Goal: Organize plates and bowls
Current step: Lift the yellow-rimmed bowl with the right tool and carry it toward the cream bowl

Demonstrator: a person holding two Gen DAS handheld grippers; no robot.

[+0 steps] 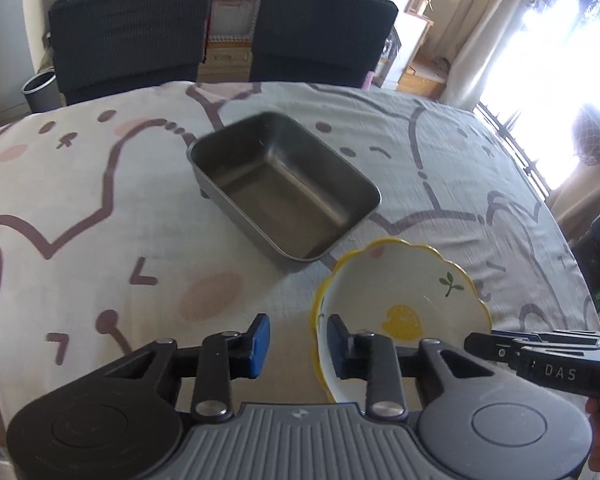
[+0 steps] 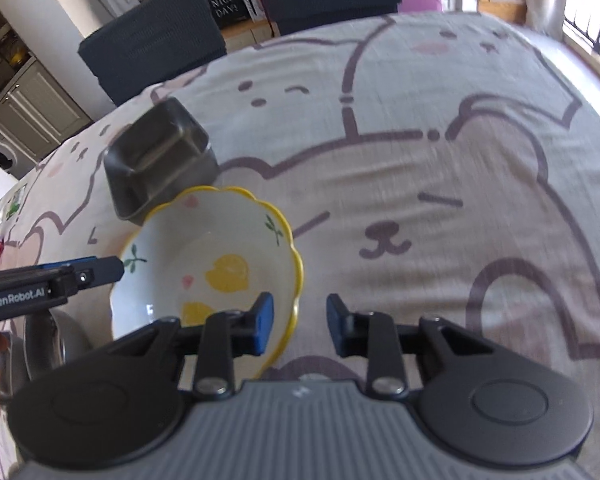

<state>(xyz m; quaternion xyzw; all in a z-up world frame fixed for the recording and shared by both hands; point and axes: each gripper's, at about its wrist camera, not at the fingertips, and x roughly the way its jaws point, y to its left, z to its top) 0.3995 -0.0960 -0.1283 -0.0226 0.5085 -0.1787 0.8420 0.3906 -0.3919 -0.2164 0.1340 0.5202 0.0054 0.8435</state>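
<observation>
Steel rectangular tray (image 1: 288,190) sits empty on the bear-print tablecloth (image 1: 100,184), two dark chairs (image 1: 128,28) behind it. Just right of the tray stands the yellow-rimmed bowl (image 1: 400,300). Left gripper (image 1: 299,338) straddles the bowl's left rim, right gripper (image 2: 300,322) its right rim; both are part-spread, pads not visibly pressing. Gripper bodies hide the bowl's near wall.

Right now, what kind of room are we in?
Most likely a home dining area: a table under a cartoon bear tablecloth, two dark chairs pushed up to it, and kitchen cabinets behind.
</observation>
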